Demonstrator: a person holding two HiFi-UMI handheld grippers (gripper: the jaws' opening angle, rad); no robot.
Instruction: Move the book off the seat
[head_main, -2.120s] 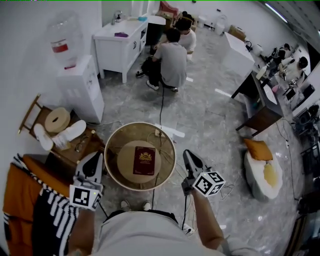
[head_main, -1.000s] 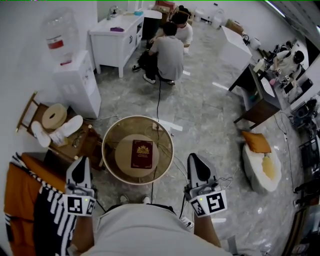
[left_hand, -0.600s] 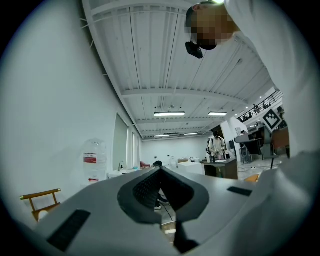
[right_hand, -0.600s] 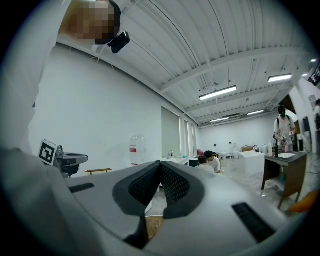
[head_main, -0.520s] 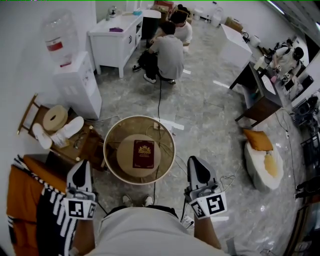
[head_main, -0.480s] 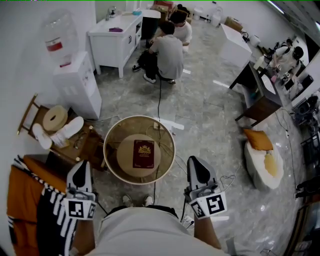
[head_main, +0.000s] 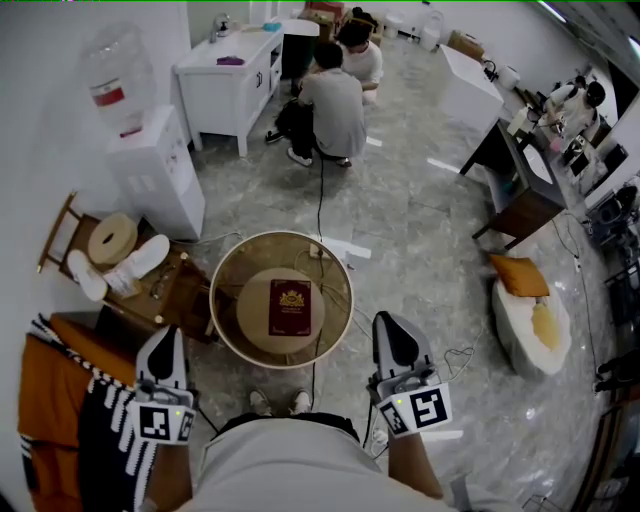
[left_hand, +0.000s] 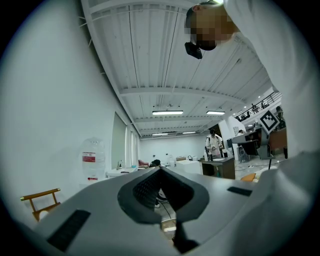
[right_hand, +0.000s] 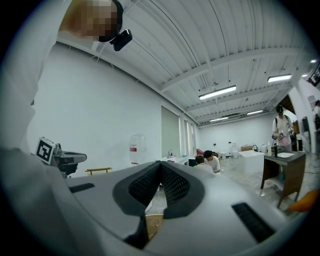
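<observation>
Head view: the book lies on the round seat, beyond the left hand-held gripper and right hand-held gripper, both closed and empty. Unopened jaws could push it onto the floor.

1. The book: its gold crest is too small to read.
2. The seat: its underside is hidden beneath the round top.
3. At 12 o'clock, the far crouching person is mostly hidden behind the near one.
4. At 8 o'clock, the striped cloth runs off the bottom edge.
5. At 10 o'clock, the bottle has a label too small to read.
6. The right gripper fills its view's lower half; a tan sliver under it is too little to name.
</observation>
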